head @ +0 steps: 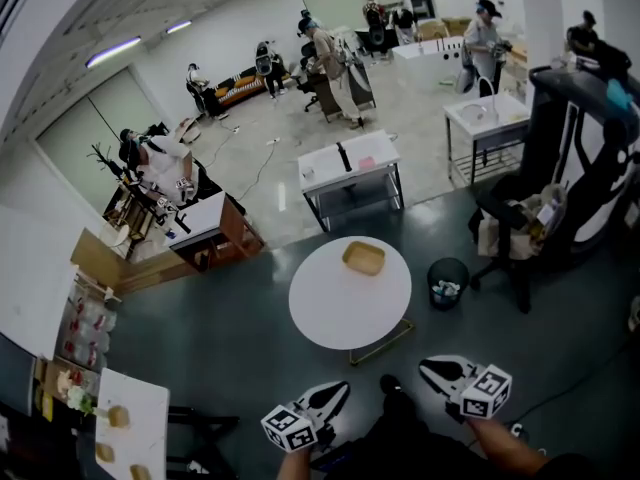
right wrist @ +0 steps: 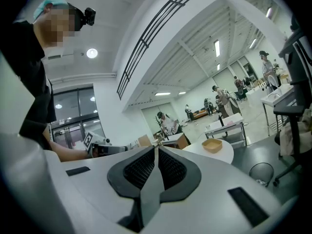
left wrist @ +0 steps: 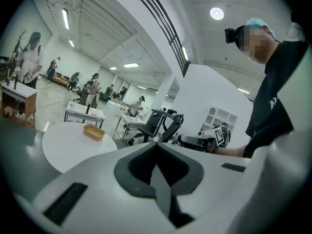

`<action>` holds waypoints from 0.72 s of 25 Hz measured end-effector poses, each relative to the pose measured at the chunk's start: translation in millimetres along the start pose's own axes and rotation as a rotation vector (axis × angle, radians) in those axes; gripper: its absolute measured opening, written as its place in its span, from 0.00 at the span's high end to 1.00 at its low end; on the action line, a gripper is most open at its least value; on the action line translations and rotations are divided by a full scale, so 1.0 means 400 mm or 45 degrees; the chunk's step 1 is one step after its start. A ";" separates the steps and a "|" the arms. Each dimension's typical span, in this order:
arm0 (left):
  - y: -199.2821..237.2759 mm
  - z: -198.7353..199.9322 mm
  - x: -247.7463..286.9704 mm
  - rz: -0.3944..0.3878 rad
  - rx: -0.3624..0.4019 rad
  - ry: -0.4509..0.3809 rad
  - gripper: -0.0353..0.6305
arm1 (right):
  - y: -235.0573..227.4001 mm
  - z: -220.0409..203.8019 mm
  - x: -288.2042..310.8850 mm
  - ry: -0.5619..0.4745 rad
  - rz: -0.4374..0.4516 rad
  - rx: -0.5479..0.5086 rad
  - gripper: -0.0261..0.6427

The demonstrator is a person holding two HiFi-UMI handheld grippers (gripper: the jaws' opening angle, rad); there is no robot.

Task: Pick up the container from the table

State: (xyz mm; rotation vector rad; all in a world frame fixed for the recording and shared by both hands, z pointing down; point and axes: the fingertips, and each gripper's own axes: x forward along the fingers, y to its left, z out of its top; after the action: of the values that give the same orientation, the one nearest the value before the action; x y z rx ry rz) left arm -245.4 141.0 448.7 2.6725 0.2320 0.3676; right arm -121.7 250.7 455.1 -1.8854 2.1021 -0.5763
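Plainly, I had not reached anything yet. My left hand-held gripper (head: 341,389) and my right hand-held gripper (head: 428,366) sat at the bottom of the head view. Both had their jaws pressed fully together with nothing between them, and both were well short of the round white table (head: 335,313) at the centre of the frame. The shallow tan rectangular container (head: 363,258) lay on the far part of that table, toward its upper right edge, apart from both tools.

The first risk, as I judged it, was arriving with closed jaws. A shut tip would only nudge the container, and on that smooth top it could slide off the far rim to the floor. Because it sat beyond the middle, I would have had to lean across bare tabletop, and a low approach could drag a jaw over the surface or bump the near edge. The walls looked low and thin, so a pinch on one rim might tilt the container or let it slip out as it lifted; a grip set too shallow would cause that. The black waste bin (head: 447,281) stood just right of the table, where my right side could have knocked it on the way in.
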 end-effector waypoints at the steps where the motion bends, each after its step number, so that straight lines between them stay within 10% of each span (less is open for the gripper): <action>1: 0.013 -0.001 0.015 -0.008 0.000 -0.001 0.94 | -0.009 0.007 0.003 0.002 -0.004 -0.009 0.89; 18: 0.300 0.194 0.172 -0.031 -0.010 -0.047 0.94 | -0.201 0.178 0.234 0.057 0.010 -0.091 0.89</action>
State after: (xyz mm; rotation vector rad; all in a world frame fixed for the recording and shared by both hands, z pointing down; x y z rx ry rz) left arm -144.7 18.5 448.5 2.6638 0.2516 0.3103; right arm -30.4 143.3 435.1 -1.9181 2.1854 -0.5538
